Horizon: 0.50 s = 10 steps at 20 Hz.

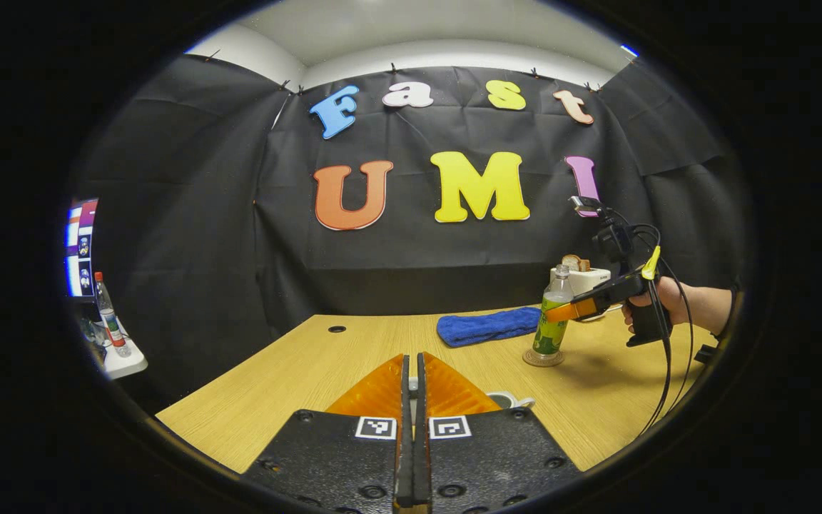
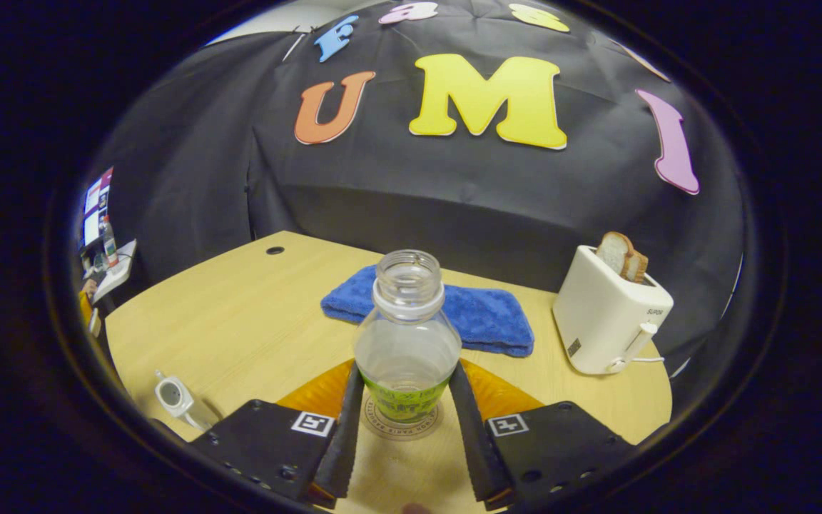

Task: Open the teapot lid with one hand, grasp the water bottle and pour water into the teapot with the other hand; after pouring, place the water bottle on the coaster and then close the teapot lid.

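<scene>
Right gripper (image 2: 404, 421) at lower centre of right gripper view, fingers (image 2: 343, 428) spread around water bottle (image 2: 407, 343), touching or just beside its sides; firm grip: cannot tell. Bottle uncapped, upright on coaster (image 2: 402, 428), centre frame. Blue towel (image 2: 454, 314) behind bottle, toaster (image 2: 611, 314) with bread at right. Left gripper (image 1: 412, 400) bottom centre of left gripper view, fingers nearly closed; held item: cannot tell. White teapot (image 1: 509, 400) peeking just right of them on desk (image 1: 297, 371).

Toaster (image 2: 611, 318), towel (image 2: 486, 318) behind bottle (image 2: 407, 335)
</scene>
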Available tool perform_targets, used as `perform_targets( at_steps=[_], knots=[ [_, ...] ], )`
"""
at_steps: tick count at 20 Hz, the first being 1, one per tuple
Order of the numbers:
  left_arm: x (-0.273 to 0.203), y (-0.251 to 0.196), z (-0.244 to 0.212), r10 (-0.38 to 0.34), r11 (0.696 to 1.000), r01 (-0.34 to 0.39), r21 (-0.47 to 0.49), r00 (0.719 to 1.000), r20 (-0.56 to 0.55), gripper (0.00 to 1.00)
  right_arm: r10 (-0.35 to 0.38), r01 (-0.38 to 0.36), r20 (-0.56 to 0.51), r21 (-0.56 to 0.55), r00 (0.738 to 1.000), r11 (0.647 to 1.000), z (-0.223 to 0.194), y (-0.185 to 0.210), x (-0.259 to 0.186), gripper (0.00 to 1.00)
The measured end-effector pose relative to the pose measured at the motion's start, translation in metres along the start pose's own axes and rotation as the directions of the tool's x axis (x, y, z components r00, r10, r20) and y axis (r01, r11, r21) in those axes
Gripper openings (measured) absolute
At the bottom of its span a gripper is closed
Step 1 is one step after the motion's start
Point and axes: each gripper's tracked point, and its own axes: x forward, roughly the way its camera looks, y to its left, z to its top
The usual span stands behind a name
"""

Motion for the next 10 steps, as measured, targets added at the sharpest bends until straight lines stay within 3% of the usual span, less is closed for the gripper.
perform_targets(
  at_steps=[7, 10],
  knots=[
    [0.0, 0.0, 0.001, -0.002, 1.0, 0.002, 0.001, 1.0, 0.004, 0.02, 0.013, -0.012, -0.031, 0.031, 0.999, 0.999, -0.012, 0.001, 0.004, 0.79],
    [0.001, 0.0, 0.001, -0.004, 1.0, 0.004, 0.0, 1.0, 0.007, 0.02, 0.025, -0.023, -0.037, 0.051, 0.999, 0.998, -0.013, 0.002, 0.007, 0.92]
  ],
)
